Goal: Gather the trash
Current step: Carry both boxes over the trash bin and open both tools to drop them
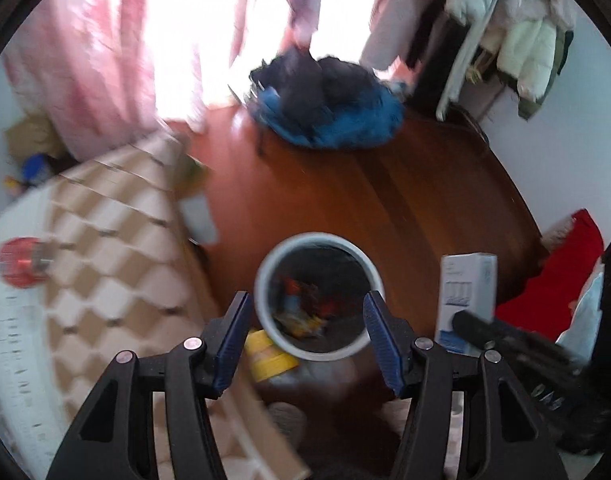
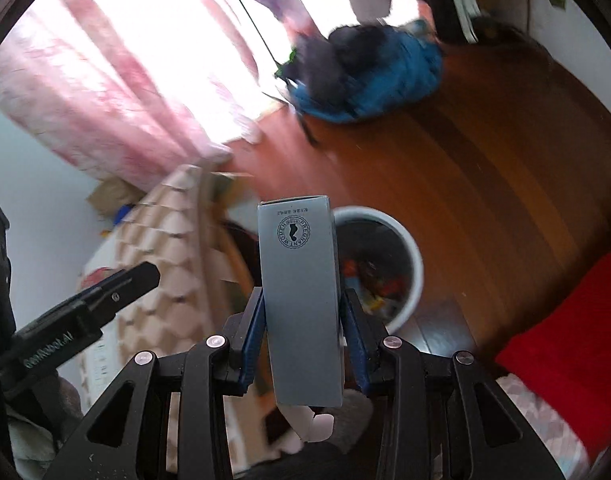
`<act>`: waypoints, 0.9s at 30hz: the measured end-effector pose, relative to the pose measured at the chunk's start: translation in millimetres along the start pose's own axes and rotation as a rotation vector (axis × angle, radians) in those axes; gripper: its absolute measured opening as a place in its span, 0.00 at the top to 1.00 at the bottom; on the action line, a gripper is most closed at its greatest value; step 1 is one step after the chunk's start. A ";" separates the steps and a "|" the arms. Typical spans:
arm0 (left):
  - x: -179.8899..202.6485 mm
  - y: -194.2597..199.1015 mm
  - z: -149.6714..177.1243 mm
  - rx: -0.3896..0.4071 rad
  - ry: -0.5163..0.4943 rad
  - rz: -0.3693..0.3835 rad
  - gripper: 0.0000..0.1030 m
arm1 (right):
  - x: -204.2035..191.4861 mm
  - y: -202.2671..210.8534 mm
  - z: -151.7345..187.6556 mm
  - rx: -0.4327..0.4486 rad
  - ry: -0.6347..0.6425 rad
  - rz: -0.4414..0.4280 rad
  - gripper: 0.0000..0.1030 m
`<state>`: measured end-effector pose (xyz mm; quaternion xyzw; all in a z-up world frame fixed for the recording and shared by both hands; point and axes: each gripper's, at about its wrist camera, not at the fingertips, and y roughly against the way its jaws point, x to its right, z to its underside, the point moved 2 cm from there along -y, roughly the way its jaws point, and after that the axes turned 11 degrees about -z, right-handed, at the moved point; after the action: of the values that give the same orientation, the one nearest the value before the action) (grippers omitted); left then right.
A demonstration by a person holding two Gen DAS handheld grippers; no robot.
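The right gripper (image 2: 301,320) is clamped on a tall grey box (image 2: 299,304), its blue pads (image 2: 254,332) pressed against both sides; the box stands upright between them with a round stamp near its top end. Only the right wrist view shows this grip and the stamp. The left wrist view shows the same box (image 1: 467,296) from its white printed side, at the right, with the right gripper's dark finger (image 1: 501,332) across its lower end. The left gripper (image 1: 305,336) is spread wide and holds nothing; through its gap sits the bin (image 1: 265,280), white-rimmed, on the wood floor (image 1: 385,192), with colourful scraps (image 1: 305,308) inside. The right view shows the bin (image 2: 413,256) just right of the box and beyond it. Only the left view shows a yellow item (image 1: 267,354) touching the bin's near left rim, and a red can (image 1: 21,262) on the checked quilt (image 1: 117,260) far left. A blue heap (image 1: 337,120) lies far across the floor, and a red cloth (image 2: 565,340) at the right.
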<state>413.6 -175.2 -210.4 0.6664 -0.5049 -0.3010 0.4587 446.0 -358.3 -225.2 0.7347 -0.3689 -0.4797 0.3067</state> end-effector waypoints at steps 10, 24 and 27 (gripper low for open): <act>24.5 -148.0 -21.7 -0.246 -0.010 -0.042 0.46 | 101.4 -126.3 -25.2 -0.152 -0.134 0.052 0.59; 13.8 -166.2 10.7 -0.237 -0.083 -0.228 0.05 | 126.0 -159.4 5.5 -0.235 -0.100 0.282 0.00; 13.2 -156.9 14.7 -0.219 -0.093 -0.238 0.05 | 118.3 -146.1 8.4 -0.222 -0.087 0.295 0.00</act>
<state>467.2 -181.4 -359.1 0.6529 -0.4074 -0.4368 0.4658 506.0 -379.2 -402.3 0.6129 -0.4303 -0.4987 0.4364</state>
